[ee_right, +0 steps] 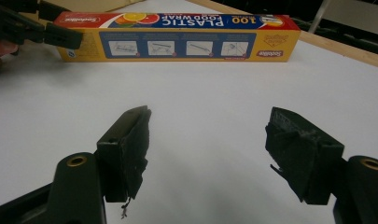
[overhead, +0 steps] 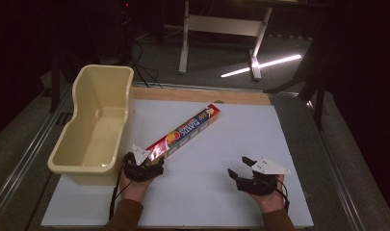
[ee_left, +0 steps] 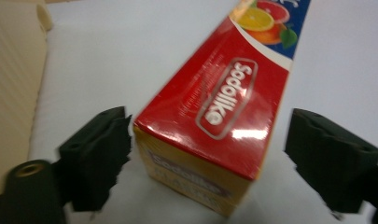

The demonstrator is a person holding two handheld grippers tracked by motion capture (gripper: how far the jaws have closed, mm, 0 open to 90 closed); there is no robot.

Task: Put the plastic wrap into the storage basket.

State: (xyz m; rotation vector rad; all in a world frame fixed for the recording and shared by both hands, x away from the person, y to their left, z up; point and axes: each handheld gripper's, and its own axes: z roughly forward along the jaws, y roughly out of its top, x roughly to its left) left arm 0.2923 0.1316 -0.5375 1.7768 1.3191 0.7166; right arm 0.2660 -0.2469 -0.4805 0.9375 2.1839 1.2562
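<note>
Over on the left half of the tabletop (overhead: 221, 154), lining up the left tongs (overhead: 153, 162) around the near end of the box (overhead: 188, 132) of plastic wrap. Looking like the approach-to-grasp step rather than the grab itself. Standing wide apart, one black pad on each side of the red end. Leaving a sliver of white on both sides in the left gripper view, so not pressing on the cardboard yet.

Lying flat and slanted across the tabletop, that box. Pointing its far end up toward the back edge, keeping its near end just beside the tub (overhead: 77, 96). Not sitting in it, and not touching it as far as visible.

Next move, just guessing here:
- pushing in a touch deeper, so as to be covering more than the very tip
- squeezing across the narrow width
- lifting slowly, expecting droop or swing from gripping a long box by one end
- possibly heading for the tub, being right next door

Meanwhile, parking the right tongs (ee_right: 207, 140) well off to the right. Gaping open, gripping nothing, framing plain white tabletop between the pads.

Counting up: one box, one tub, two tongs.
</note>
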